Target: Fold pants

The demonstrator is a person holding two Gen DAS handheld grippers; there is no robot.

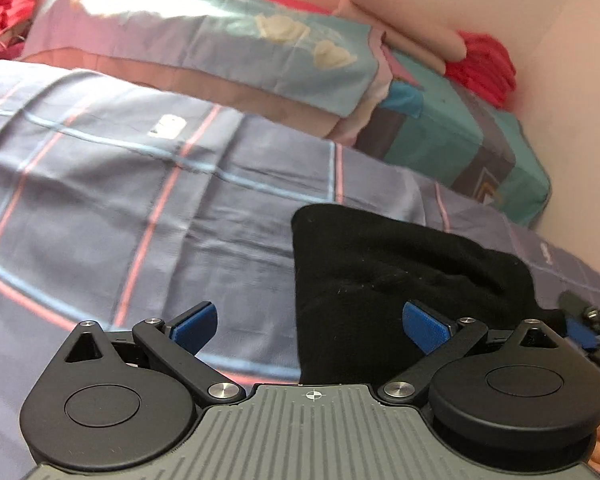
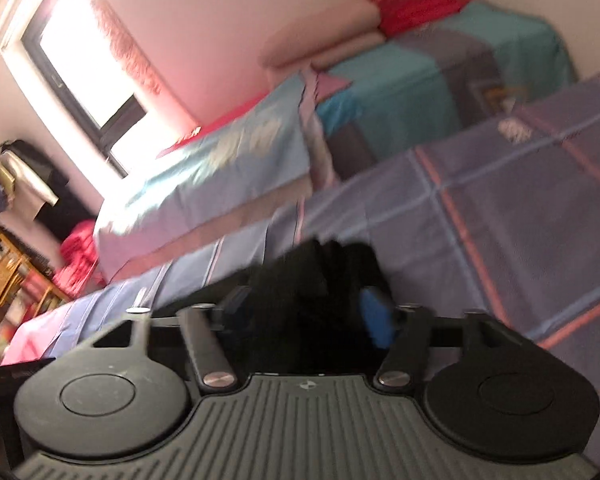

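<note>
Left gripper (image 1: 311, 326) gapes empty; right gripper (image 2: 306, 312) seems clamped on the black pants (image 1: 400, 272). Mid-fold, I'd say; next I must grab an edge.

Matt black knit pants (image 1: 384, 280) lie on a smooth woven checked bedsheet (image 1: 120, 208); blue textured fingers (image 1: 194, 326).

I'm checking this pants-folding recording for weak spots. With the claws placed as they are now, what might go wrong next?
1. The left claw is open, with only its right pad over the black pants. Closing here may pinch just the edge, or the plaid bedsheet too.
2. The right claw has pants fabric bunched between its pads, though blur hides whether it grips. A thick wad may slip out or fold crookedly.
3. The right claw sits near the left claw's side, so they may bump.
</note>
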